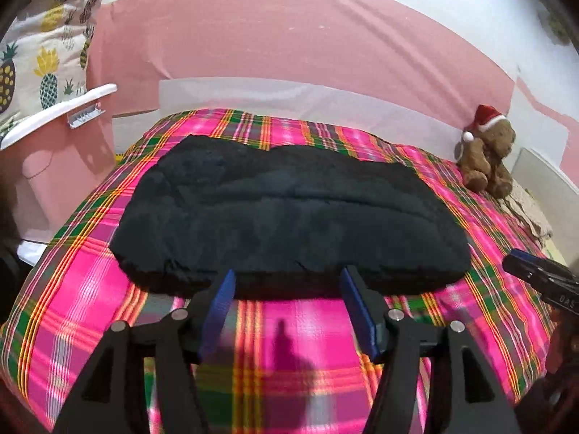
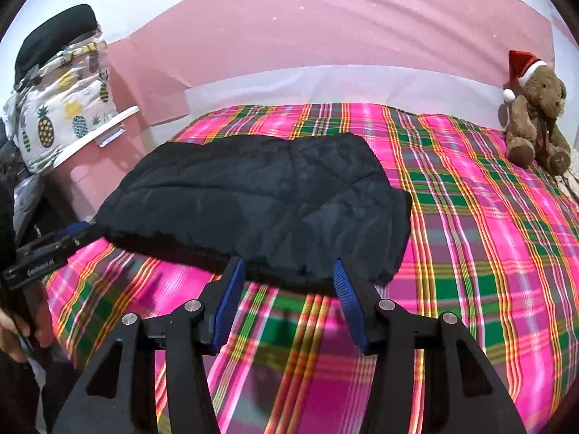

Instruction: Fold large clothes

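Note:
A black padded garment (image 1: 286,213) lies folded into a wide flat bundle on the pink plaid bed cover (image 1: 90,289); it also shows in the right wrist view (image 2: 260,202). My left gripper (image 1: 287,276) is open and empty, its blue pads at the garment's near edge. My right gripper (image 2: 287,266) is open and empty at the near edge toward the garment's right end. The right gripper shows at the right edge of the left wrist view (image 1: 539,278); the left one shows at the left of the right wrist view (image 2: 54,246).
A brown teddy bear with a Santa hat (image 2: 535,123) sits at the far right of the bed. A pineapple-print bag (image 2: 61,115) and a white shelf (image 1: 61,112) stand at the left. A pink sheet covers the wall (image 1: 289,36) behind.

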